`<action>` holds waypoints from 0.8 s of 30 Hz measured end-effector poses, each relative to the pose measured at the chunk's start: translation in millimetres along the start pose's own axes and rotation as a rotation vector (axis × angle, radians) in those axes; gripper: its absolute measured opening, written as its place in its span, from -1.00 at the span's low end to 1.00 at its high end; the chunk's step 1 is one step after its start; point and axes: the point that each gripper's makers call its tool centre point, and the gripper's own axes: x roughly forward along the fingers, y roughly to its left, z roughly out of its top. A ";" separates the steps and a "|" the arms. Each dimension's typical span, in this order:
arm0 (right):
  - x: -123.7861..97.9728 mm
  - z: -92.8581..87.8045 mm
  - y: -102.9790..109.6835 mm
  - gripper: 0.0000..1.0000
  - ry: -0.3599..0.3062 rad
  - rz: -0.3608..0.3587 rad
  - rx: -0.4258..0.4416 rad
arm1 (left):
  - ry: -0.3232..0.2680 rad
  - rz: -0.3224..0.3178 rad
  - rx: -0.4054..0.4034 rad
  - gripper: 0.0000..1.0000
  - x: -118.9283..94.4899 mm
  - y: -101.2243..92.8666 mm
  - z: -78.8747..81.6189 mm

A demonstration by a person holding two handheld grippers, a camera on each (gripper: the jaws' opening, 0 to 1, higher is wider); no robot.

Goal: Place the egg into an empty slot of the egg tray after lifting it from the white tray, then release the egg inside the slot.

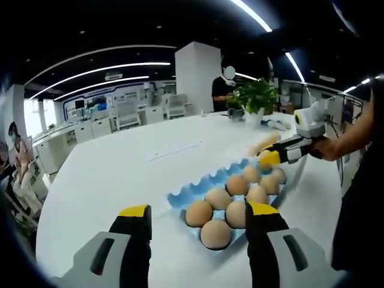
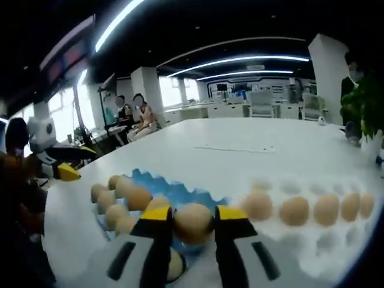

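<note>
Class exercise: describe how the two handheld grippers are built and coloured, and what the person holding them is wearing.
The left gripper has two light grey jaws with dark slots, black fingers and yellow tips. The right gripper has the same grey, black and yellow scheme. In the left gripper view, the right gripper appears with a white and grey body. The person wears dark clothing.
</note>
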 end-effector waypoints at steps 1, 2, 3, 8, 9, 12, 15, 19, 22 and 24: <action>2.0 -2.5 -0.7 -0.44 0.010 0.005 0.005 | 0.000 0.001 0.000 0.28 -0.2 0.2 -0.2; 2.5 -3.8 -0.7 -0.44 0.015 0.007 0.016 | -0.001 0.004 -0.002 0.28 -0.4 0.7 -0.1; 3.5 -5.2 -0.5 -0.44 0.017 0.012 0.028 | -0.001 0.005 -0.004 0.28 -0.5 1.0 -0.1; 7.2 -9.2 1.1 -0.44 0.021 0.024 0.031 | 0.002 0.010 -0.004 0.27 -0.5 3.2 -0.7; 7.5 -10.2 0.5 -0.44 0.026 0.023 0.020 | 0.001 0.010 -0.006 0.27 -0.3 3.2 -0.7; 8.4 -10.8 3.3 -0.44 0.025 0.029 -0.012 | 0.002 0.009 -0.004 0.27 0.4 2.5 -0.6; 7.5 -10.3 3.1 -0.44 0.022 0.032 -0.010 | -0.001 0.006 -0.005 0.27 0.7 1.6 0.2; 7.2 -10.5 5.2 -0.45 0.017 0.039 -0.027 | 0.006 0.006 -0.004 0.27 1.1 1.9 -0.9; 7.7 -9.5 4.5 -0.45 0.017 0.038 -0.037 | 0.005 0.010 -0.004 0.27 1.0 2.5 -0.6; 7.5 -9.5 4.5 -0.45 0.019 0.038 -0.039 | 0.003 0.009 -0.004 0.28 0.9 2.0 0.1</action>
